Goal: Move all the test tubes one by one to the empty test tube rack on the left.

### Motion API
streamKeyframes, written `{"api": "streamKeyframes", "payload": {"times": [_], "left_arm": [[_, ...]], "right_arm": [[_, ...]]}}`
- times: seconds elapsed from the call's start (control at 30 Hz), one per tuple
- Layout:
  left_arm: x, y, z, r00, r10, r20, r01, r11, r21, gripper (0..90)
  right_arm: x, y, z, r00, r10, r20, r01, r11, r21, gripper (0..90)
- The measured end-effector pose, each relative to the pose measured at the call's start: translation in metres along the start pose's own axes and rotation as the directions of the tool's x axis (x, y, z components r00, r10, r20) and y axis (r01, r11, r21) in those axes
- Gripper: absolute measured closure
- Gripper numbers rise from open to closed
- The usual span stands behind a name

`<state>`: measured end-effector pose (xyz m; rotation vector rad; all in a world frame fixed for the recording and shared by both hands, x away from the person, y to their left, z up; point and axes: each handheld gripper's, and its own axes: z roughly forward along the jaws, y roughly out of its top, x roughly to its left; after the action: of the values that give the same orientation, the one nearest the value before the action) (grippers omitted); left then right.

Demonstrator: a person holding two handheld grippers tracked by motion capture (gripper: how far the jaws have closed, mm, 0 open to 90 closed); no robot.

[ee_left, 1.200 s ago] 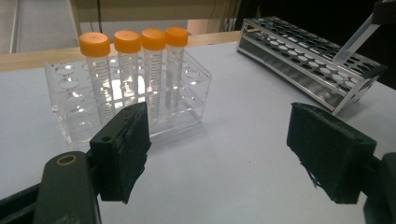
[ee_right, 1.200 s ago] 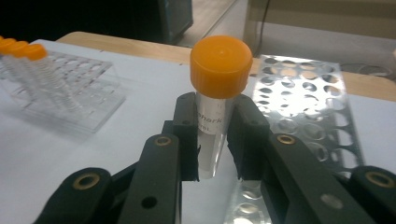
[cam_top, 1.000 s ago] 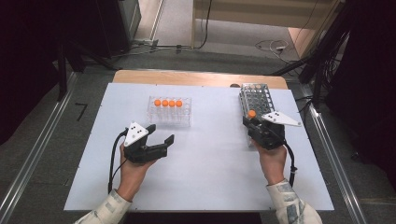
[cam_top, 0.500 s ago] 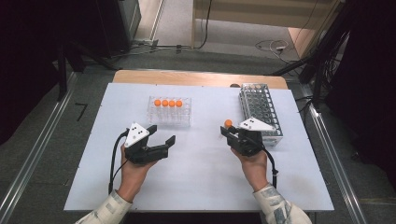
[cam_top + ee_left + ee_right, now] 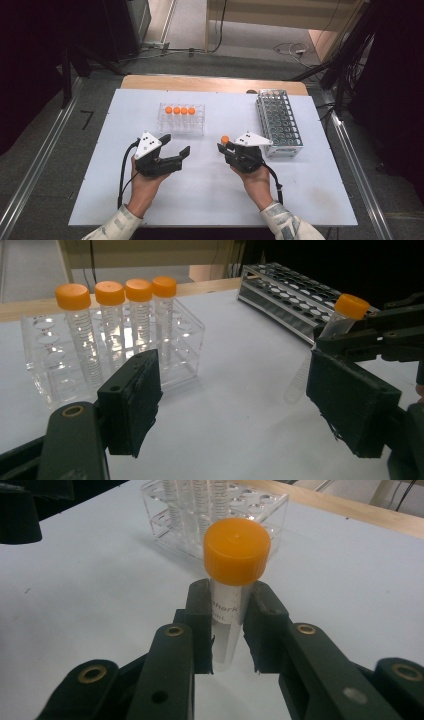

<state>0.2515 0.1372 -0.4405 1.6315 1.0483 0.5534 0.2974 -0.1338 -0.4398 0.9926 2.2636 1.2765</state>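
My right gripper point(image 5: 223, 147) point(image 5: 226, 630) is shut on a clear tube with an orange cap point(image 5: 236, 551) point(image 5: 225, 139) point(image 5: 345, 311), held upright above the white table, a little right of centre. A clear plastic rack point(image 5: 182, 119) point(image 5: 115, 352) point(image 5: 215, 515) stands at the back left of centre with several orange-capped tubes point(image 5: 107, 295) in its back row. My left gripper point(image 5: 179, 153) point(image 5: 245, 410) hovers open and empty in front of that rack, pointing right toward the held tube.
A grey metal grid rack point(image 5: 278, 121) point(image 5: 295, 295) stands at the back right, beside my right gripper. The white table top point(image 5: 200, 200) ends in a wooden strip point(image 5: 210, 83) at the far side. Dark equipment and cables lie beyond.
My right gripper has carried the orange-capped tube leftward and slightly down, away from the grey metal rack toward the table's middle. The left gripper has stayed where it was.
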Motion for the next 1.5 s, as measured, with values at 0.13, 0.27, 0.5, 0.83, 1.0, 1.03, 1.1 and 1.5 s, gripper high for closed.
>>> {"api": "streamKeyframes", "payload": {"times": [0.13,0.27,0.5,0.83,1.0,1.03,1.1,1.5], "left_arm": [[-0.001,0.0,0.0,1.0,0.001,0.005,-0.001,1.0,0.0,22.2],[-0.003,0.001,0.0,0.9999,0.001,0.016,-0.001,1.0,-0.004,22.6],[-0.009,0.003,-0.002,0.9986,0.011,0.052,-0.01,0.9997,-0.021,25.8],[-0.021,0.003,0.001,0.9871,0.062,0.148,-0.058,0.9979,-0.03,40.3],[-0.023,0.003,0.001,0.9835,0.083,0.161,-0.079,0.9964,-0.031,47.5],[-0.024,0.003,0.002,0.9828,0.088,0.162,-0.084,0.996,-0.03,49.2],[-0.025,0.003,0.002,0.9823,0.1,0.158,-0.097,0.9949,-0.027,52.5],[-0.026,0.0,0.005,0.9803,0.13,0.148,-0.13,0.9915,-0.013,64.3]], "right_arm": [[0.007,0.0,0.004,0.9999,-0.009,-0.012,0.009,1.0,0.006,72.1],[0.015,0.0,0.01,0.9992,-0.024,-0.032,0.024,1.0,0.014,72.1],[0.028,0.0,0.018,0.9972,-0.047,-0.058,0.049,0.999,0.023,72.1],[0.049,0.004,0.025,0.9904,-0.091,-0.104,0.094,0.995,0.023,72.1],[0.057,0.006,0.028,0.987,-0.103,-0.123,0.107,0.994,0.024,72.1],[0.058,0.006,0.029,0.9862,-0.108,-0.126,0.111,0.994,0.022,72.1],[0.06,0.007,0.029,0.9858,-0.105,-0.131,0.109,0.994,0.024,72.2],[0.066,0.008,0.029,0.982,-0.119,-0.147,0.122,0.992,0.017,72.1]]}}
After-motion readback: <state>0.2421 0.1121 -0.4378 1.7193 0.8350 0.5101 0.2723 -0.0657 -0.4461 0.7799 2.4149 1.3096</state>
